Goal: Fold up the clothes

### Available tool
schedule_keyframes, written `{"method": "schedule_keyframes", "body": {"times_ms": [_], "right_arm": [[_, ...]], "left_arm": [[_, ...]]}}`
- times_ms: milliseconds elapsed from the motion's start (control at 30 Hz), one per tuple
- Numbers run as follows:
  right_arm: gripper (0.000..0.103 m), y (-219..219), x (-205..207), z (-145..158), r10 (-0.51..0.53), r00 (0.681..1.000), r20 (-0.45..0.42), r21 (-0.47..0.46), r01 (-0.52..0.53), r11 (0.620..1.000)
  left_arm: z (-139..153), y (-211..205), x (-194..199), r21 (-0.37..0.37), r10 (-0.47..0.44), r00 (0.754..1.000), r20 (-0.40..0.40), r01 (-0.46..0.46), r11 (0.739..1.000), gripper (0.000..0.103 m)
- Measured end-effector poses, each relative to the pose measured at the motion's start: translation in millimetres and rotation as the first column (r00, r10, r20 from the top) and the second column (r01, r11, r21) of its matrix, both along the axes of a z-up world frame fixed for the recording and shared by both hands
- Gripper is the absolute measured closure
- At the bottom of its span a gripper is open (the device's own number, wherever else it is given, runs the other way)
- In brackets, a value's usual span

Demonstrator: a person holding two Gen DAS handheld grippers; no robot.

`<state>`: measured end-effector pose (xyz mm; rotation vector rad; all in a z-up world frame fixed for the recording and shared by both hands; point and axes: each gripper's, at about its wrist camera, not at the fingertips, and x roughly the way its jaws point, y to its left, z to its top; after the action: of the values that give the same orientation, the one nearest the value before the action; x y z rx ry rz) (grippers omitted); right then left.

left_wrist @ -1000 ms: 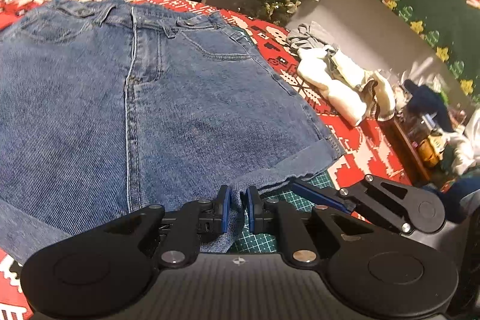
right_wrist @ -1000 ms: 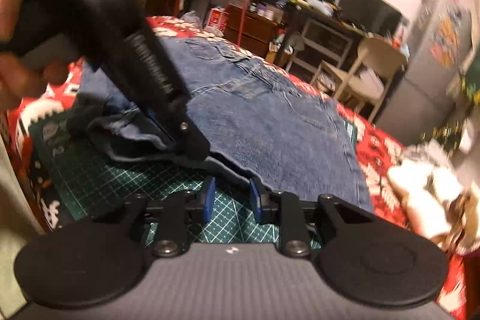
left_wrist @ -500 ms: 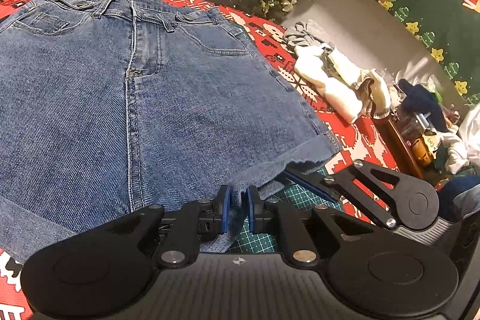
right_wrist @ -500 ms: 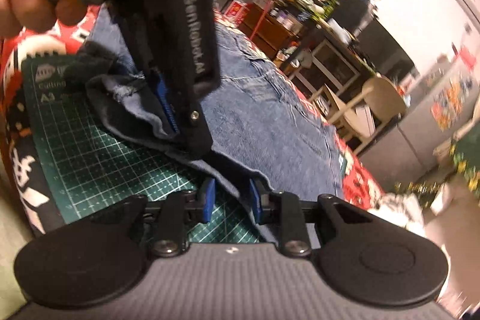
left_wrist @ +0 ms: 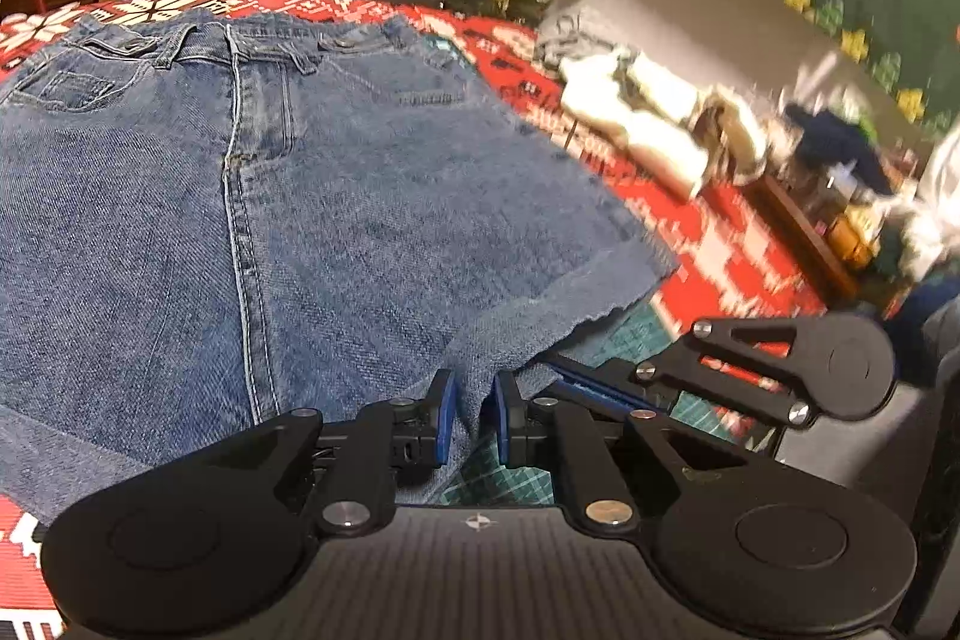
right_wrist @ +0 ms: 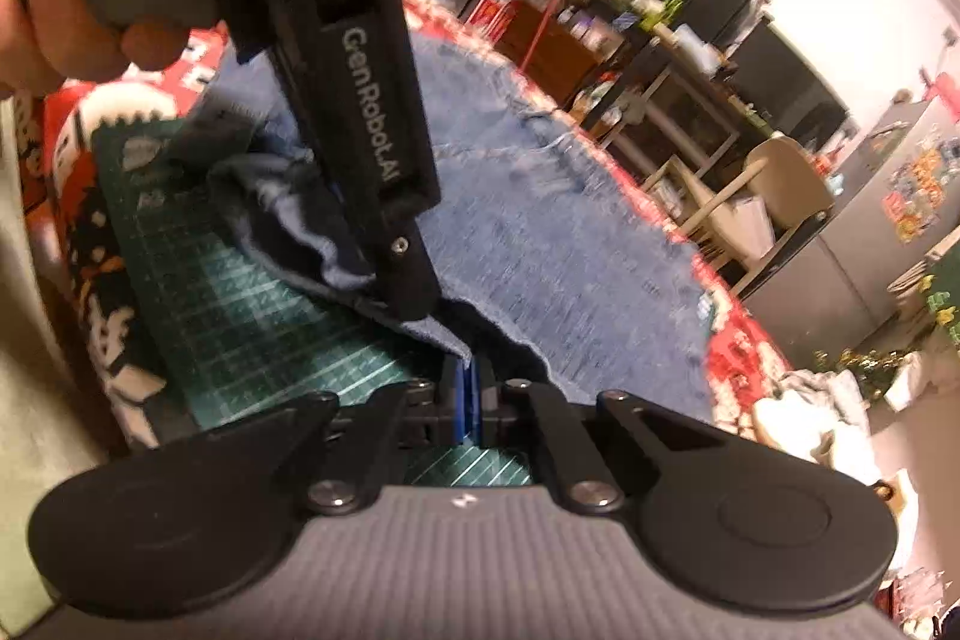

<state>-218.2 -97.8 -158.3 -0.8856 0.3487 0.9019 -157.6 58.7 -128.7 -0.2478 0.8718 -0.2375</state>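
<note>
Denim shorts on green mat, hem pinched by left gripper, right gripper

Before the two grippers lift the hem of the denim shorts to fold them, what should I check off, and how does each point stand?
1. Right gripper clamped on the hem of the denim shorts: ok, jaws closed with cloth between them.
2. Left gripper clamped on the hem: ok, denim sits between its pads, which stand only a narrow gap apart.
3. Both grips on the same leg edge: ok, they sit close together over the green cutting mat.
4. Shorts spread flat: ok toward the waistband; not ok near the grips, where the cloth is bunched.
5. Fold path clear: ok on the shorts; the white clothes pile lies off to the side.
6. Both cloth layers caught: cannot tell.
</note>
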Motion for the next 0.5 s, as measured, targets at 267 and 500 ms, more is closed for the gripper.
{"method": "schedule_keyframes", "body": {"times_ms": [267,500], "right_arm": [[0.1,-38,17,18,-0.073,0.982,-0.172,0.097,0.091,0.991],[0.093,-74,88,52,-0.197,0.888,-0.416,0.336,0.352,0.874]], "left_arm": [[1,-11,-9,0.094,-0.064,0.998,0.007,0.063,0.994,0.088],[1,-10,-13,0.121,-0.064,0.998,0.006,0.062,0.991,0.086]]}}
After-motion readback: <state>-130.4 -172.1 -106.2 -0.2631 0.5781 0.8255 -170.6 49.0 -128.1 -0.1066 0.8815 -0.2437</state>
